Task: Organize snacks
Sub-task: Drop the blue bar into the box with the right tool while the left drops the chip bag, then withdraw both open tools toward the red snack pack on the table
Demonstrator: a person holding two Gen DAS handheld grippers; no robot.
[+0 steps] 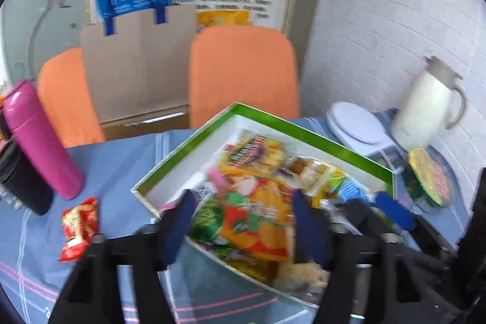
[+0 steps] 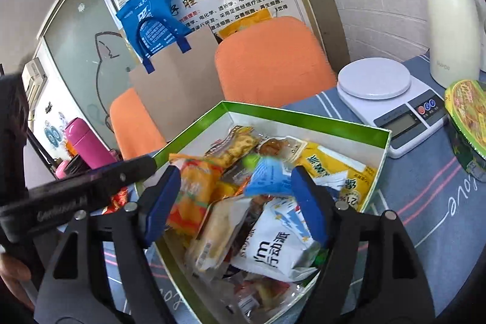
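Note:
A green-rimmed white box (image 1: pixel 273 123) (image 2: pixel 303 119) sits on the blue tablecloth, full of several snack packets. My left gripper (image 1: pixel 243 222) hangs open over its near-left part, and a blurred orange and green packet (image 1: pixel 255 217) (image 2: pixel 194 190) lies between and below the fingers. My right gripper (image 2: pixel 235 202) is open above the box's middle, over a white packet (image 2: pixel 279 248). A small blurred blue packet (image 2: pixel 267 175) (image 1: pixel 349 187) is just past its tips. The right gripper (image 1: pixel 376 211) also shows at the box's right side. A red snack packet (image 1: pixel 79 230) lies on the cloth left of the box.
A pink bottle (image 1: pixel 39 138) and a black cup (image 1: pixel 21 178) stand at the left. At the right are a white kitchen scale (image 2: pixel 391 99), a cream jug (image 2: pixel 449 20) and a noodle bowl (image 2: pixel 467 123). Two orange chairs (image 1: pixel 243 72) and cardboard (image 1: pixel 136 66) stand behind the table.

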